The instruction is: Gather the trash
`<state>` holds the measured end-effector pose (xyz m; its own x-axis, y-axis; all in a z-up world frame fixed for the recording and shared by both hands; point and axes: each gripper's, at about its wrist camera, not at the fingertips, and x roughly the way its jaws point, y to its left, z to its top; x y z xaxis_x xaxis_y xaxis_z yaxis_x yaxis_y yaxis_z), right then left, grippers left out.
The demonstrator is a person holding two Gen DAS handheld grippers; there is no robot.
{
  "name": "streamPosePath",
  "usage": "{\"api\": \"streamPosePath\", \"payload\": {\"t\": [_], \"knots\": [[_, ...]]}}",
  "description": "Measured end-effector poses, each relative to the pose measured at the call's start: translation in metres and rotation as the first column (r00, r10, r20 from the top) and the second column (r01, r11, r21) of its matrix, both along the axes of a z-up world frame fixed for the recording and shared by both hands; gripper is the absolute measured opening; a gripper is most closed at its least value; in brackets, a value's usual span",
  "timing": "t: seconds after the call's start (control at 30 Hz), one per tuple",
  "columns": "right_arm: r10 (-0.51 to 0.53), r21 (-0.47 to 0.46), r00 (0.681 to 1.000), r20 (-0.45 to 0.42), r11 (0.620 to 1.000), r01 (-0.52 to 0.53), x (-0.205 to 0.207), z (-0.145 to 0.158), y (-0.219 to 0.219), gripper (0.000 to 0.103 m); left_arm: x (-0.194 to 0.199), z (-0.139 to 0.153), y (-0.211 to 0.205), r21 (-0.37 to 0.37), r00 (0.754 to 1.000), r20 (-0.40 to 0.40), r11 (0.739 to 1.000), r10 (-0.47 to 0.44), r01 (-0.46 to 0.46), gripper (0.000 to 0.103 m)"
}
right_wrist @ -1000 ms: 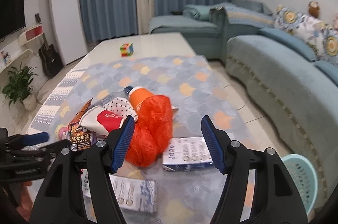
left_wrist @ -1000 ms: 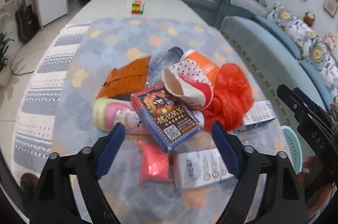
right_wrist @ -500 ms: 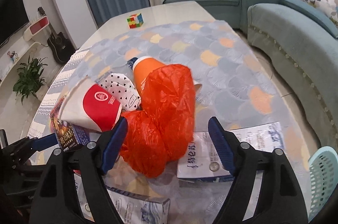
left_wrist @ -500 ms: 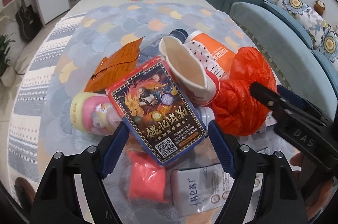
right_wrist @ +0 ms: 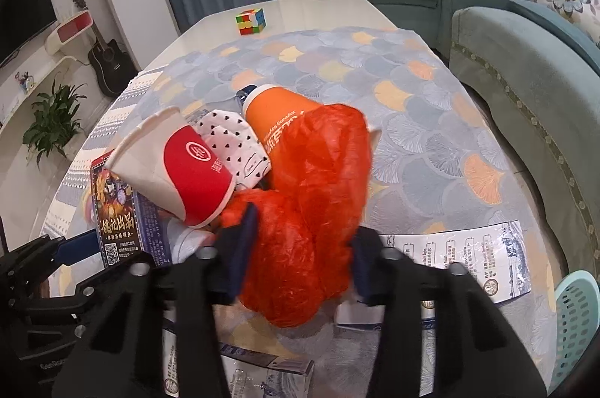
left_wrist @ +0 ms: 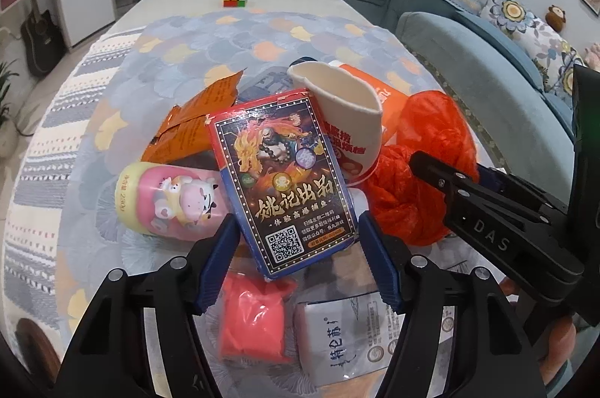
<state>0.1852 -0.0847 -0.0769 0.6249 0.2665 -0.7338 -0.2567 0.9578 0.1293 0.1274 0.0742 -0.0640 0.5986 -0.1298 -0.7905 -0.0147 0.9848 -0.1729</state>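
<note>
Left hand-held gripper [left_wrist: 296,261]: jaws spread, blue fingers [left_wrist: 221,259] flanking the lower end of the card box [left_wrist: 281,180] without visible contact; nothing grasped. The card box lies tilted atop the trash heap on the tabletop [left_wrist: 180,60], overlapping a pink drink bottle [left_wrist: 168,203] on its left and a red-and-white paper cup [left_wrist: 345,113] on its upper right. An orange foil wrapper [left_wrist: 195,120] lies behind the bottle. A pink packet [left_wrist: 251,319] and a white carton [left_wrist: 337,334] sit below the box, between the fingers.

Right hand-held gripper [right_wrist: 300,248]: jaws set either side of the orange plastic bag [right_wrist: 311,206], the bag bulging between them; motion blur prevents confirming whether they grip it. Beside the bag: an orange cup [right_wrist: 277,113], a white dotted mask [right_wrist: 232,143], the paper cup and a flat white box [right_wrist: 468,255] to the right. A second white carton [right_wrist: 262,375] lies under the gripper.

A puzzle cube [right_wrist: 250,21] stands well apart at the tabletop's far end. A pale teal basket [right_wrist: 573,315] sits off the tabletop's right edge
</note>
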Motion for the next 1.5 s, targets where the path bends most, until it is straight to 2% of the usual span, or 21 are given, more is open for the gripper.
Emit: {"api": "streamPosePath", "payload": {"t": [0.17, 0.2, 0.27, 0.33, 0.6, 0.67, 0.73, 0.77, 0.8, 0.83, 0.87, 0.93, 1.1, 1.13, 1.17, 1.23, 1.3, 1.37, 1.5], "knots": [[-0.013, 0.009, 0.999, 0.036, 1.0, 0.013, -0.009, 0.007, -0.002, 0.029, -0.006, 0.008, 0.003, -0.04, 0.999, 0.04, 0.999, -0.023, 0.025, 0.062], [-0.015, 0.011, 0.999, 0.041, 1.0, 0.015, -0.01, 0.008, -0.003, 0.028, -0.006, 0.009, 0.004, -0.049, 0.999, 0.045, 0.999, -0.019, 0.021, 0.064], [-0.018, 0.008, 0.998, 0.053, 1.0, 0.018, -0.012, 0.011, -0.003, 0.026, -0.004, 0.01, 0.006, -0.075, 0.999, 0.049, 0.997, -0.013, 0.017, 0.075], [-0.018, -0.003, 0.998, 0.067, 1.0, 0.019, -0.015, 0.015, -0.004, 0.026, 0.0, 0.009, 0.004, -0.087, 0.999, 0.044, 0.996, -0.007, 0.011, 0.077], [-0.03, 0.002, 0.996, 0.082, 1.0, 0.03, -0.022, 0.021, -0.012, 0.025, 0.017, -0.003, -0.014, 0.023, 0.999, -0.025, 0.999, 0.026, -0.025, 0.076], [-0.037, 0.003, 0.996, 0.085, 0.999, 0.037, -0.024, 0.021, -0.015, 0.024, 0.019, -0.005, -0.014, 0.013, 0.999, -0.042, 1.0, 0.024, -0.024, 0.066], [-0.046, 0.008, 0.994, 0.096, 0.999, 0.045, -0.027, 0.024, -0.02, 0.022, 0.018, -0.005, -0.013, 0.027, 0.999, -0.042, 0.999, 0.035, -0.034, 0.063], [-0.049, 0.012, 0.993, 0.104, 0.999, 0.048, -0.03, 0.027, -0.023, 0.021, 0.015, -0.002, -0.011, 0.024, 0.999, -0.027, 0.999, 0.031, -0.03, 0.036], [-0.052, 0.016, 0.993, 0.109, 0.999, 0.051, -0.032, 0.028, -0.024, 0.021, 0.014, 0.0, -0.009, -0.006, 1.0, -0.023, 1.0, 0.012, -0.012, 0.016], [-0.055, 0.023, 0.992, 0.114, 0.998, 0.053, -0.033, 0.03, -0.027, 0.021, 0.013, 0.001, -0.006, -0.037, 1.0, -0.026, 0.999, 0.003, -0.004, 0.0], [-0.058, 0.03, 0.991, 0.12, 0.998, 0.055, -0.035, 0.033, -0.029, 0.02, 0.011, 0.004, -0.001, -0.067, 1.0, -0.013, 0.998, 0.011, -0.012, 0.0], [-0.061, 0.035, 0.989, 0.133, 0.998, 0.057, -0.038, 0.039, -0.032, 0.016, 0.007, 0.006, 0.001, -0.064, 1.0, 0.006, 0.998, 0.016, -0.015, 0.0], [-0.06, 0.025, 0.984, 0.169, 0.998, 0.056, -0.046, 0.053, -0.036, 0.016, 0.0, 0.013, 0.008, -0.106, 0.999, 0.047, 0.994, -0.001, 0.005, 0.0], [-0.059, 0.025, 0.984, 0.169, 0.998, 0.055, -0.047, 0.053, -0.036, 0.016, -0.001, 0.014, 0.008, -0.117, 0.999, 0.053, 0.993, -0.003, 0.01, 0.01], [-0.06, 0.026, 0.984, 0.168, 0.998, 0.056, -0.047, 0.054, -0.037, 0.016, -0.002, 0.013, 0.009, -0.137, 0.998, 0.053, 0.99, -0.014, 0.021, 0.034], [-0.067, 0.031, 0.983, 0.168, 0.998, 0.062, -0.048, 0.055, -0.038, 0.016, -0.004, 0.015, 0.007, -0.147, 0.997, 0.07, 0.989, -0.018, 0.029, 0.049], [-0.074, 0.038, 0.981, 0.177, 0.997, 0.069, -0.051, 0.057, -0.04, 0.016, -0.004, 0.016, -0.001, -0.138, 0.996, 0.077, 0.989, -0.049, 0.059, 0.051], [-0.079, 0.044, 0.978, 0.193, 0.996, 0.071, -0.055, 0.063, -0.043, 0.016, -0.002, 0.014, -0.01, -0.12, 0.995, 0.07, 0.99, -0.07, 0.078, 0.063], [-0.089, 0.06, 0.969, 0.229, 0.995, 0.077, -0.065, 0.078, -0.052, 0.013, 0.005, 0.003, -0.026, -0.09, 0.995, 0.01, 0.99, -0.104, 0.105, 0.063]]}}
